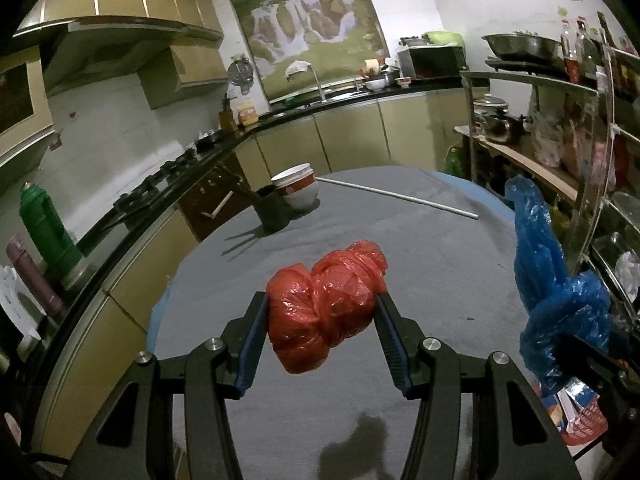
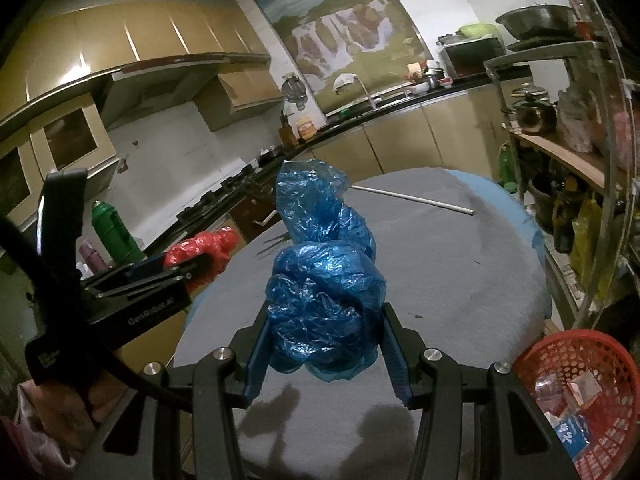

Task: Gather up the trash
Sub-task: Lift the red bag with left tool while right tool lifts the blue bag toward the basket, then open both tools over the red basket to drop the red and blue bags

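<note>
My left gripper (image 1: 322, 304) is shut on a knotted red plastic bag (image 1: 326, 304) and holds it above the grey round table (image 1: 420, 248). My right gripper (image 2: 326, 312) is shut on a knotted blue plastic bag (image 2: 324, 292), also held above the table. The blue bag shows at the right edge of the left wrist view (image 1: 548, 276). The left gripper with the red bag (image 2: 200, 256) shows at the left of the right wrist view. A red mesh basket (image 2: 576, 364) with some packaging in it sits low at the right, beside the table; it also shows in the left wrist view (image 1: 584, 428).
On the table's far side stand stacked bowls (image 1: 298, 186), a dark cup with chopsticks (image 1: 274, 208) and a white rod (image 1: 404, 196). A kitchen counter with stove (image 1: 160, 184) runs along the left. A metal shelf rack (image 1: 580, 152) full of pots stands at the right.
</note>
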`<action>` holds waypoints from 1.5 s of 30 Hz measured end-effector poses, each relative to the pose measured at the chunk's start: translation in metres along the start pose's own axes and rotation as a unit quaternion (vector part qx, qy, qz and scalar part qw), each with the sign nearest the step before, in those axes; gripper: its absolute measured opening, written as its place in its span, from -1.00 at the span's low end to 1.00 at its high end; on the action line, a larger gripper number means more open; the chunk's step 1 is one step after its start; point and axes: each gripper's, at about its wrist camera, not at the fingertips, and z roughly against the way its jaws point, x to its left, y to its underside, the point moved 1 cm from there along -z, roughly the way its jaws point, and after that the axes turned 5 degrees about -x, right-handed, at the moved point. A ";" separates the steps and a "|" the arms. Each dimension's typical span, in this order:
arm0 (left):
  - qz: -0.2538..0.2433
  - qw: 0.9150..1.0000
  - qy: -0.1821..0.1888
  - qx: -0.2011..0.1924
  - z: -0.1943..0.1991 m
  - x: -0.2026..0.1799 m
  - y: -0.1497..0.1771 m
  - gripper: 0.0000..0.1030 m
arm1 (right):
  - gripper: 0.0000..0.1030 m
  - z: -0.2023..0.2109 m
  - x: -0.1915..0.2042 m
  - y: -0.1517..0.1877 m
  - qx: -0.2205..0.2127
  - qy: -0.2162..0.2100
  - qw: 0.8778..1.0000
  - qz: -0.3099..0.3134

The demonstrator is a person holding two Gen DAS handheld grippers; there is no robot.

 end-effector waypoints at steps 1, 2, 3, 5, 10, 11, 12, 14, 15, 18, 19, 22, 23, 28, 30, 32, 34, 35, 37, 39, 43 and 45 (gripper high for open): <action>-0.001 1.000 0.002 0.001 -0.001 -0.002 0.000 0.07 | 0.03 0.002 0.000 0.001 -0.001 0.002 1.000 -0.002; -0.003 1.000 0.006 0.001 -0.001 -0.005 -0.001 0.07 | 0.03 0.002 -0.001 0.001 -0.001 0.003 1.000 -0.004; -0.006 1.000 0.008 0.001 0.000 -0.008 -0.002 0.07 | 0.03 0.003 -0.002 0.002 -0.002 0.005 1.000 -0.006; -0.011 1.000 0.010 -0.001 0.001 -0.013 -0.002 0.07 | 0.03 0.007 -0.004 0.002 -0.004 0.008 1.000 -0.010; -0.024 0.999 0.024 -0.001 0.001 -0.030 -0.004 0.07 | 0.03 0.015 -0.008 0.005 -0.009 0.019 1.000 -0.017; -0.027 0.999 0.028 -0.001 0.001 -0.034 -0.004 0.07 | 0.03 0.016 -0.010 0.005 -0.011 0.022 1.000 -0.019; -0.030 0.999 0.032 -0.001 0.002 -0.038 -0.005 0.07 | 0.03 0.020 -0.010 0.007 -0.011 0.025 0.999 -0.021; -0.039 0.998 0.039 -0.002 0.002 -0.047 -0.005 0.07 | 0.03 0.024 -0.016 0.009 -0.013 0.032 0.999 -0.026; -0.044 0.998 0.044 -0.002 0.003 -0.053 -0.005 0.07 | 0.03 0.027 -0.020 0.011 -0.014 0.037 0.999 -0.030; -0.058 0.996 0.068 -0.003 0.003 -0.073 -0.004 0.07 | 0.03 0.037 -0.036 0.016 -0.015 0.053 0.998 -0.042; -0.066 0.995 0.080 -0.002 0.003 -0.082 -0.003 0.07 | 0.03 0.040 -0.041 0.017 -0.015 0.058 0.997 -0.046; -0.082 0.985 0.148 0.019 -0.003 -0.110 0.004 0.07 | 0.03 0.054 -0.066 0.025 -0.013 0.087 0.994 -0.063; -0.086 0.982 0.168 0.030 -0.005 -0.119 0.006 0.07 | 0.03 0.059 -0.077 0.029 -0.011 0.098 0.993 -0.070; -0.092 0.955 0.265 0.098 -0.023 -0.174 0.022 0.07 | 0.03 0.086 -0.131 0.055 0.010 0.154 0.981 -0.119; -0.091 0.944 0.296 0.118 -0.026 -0.192 0.025 0.07 | 0.03 0.095 -0.148 0.067 0.021 0.172 0.975 -0.139; -0.095 0.932 0.323 0.130 -0.025 -0.211 0.028 0.11 | 0.05 0.103 -0.164 0.077 0.034 0.187 0.969 -0.157; -0.097 0.922 0.347 0.139 -0.022 -0.226 0.032 0.11 | 0.07 0.107 -0.176 0.084 0.042 0.193 0.965 -0.175; -0.098 0.918 0.356 0.144 -0.023 -0.232 0.032 0.11 | 0.08 0.108 -0.181 0.086 0.044 0.195 0.963 -0.182; -0.101 0.911 0.366 0.159 -0.025 -0.241 0.033 0.15 | 0.13 0.109 -0.189 0.087 0.046 0.203 0.958 -0.194; -0.099 0.904 0.380 0.167 -0.025 -0.244 0.035 0.16 | 0.23 0.108 -0.196 0.088 0.053 0.208 0.953 -0.212; -0.094 0.907 0.381 0.155 -0.020 -0.230 0.036 0.24 | 0.35 0.111 -0.204 0.088 0.053 0.207 0.949 -0.233; -0.088 0.913 0.370 0.151 -0.021 -0.220 0.034 0.25 | 0.37 0.112 -0.203 0.087 0.051 0.205 0.949 -0.234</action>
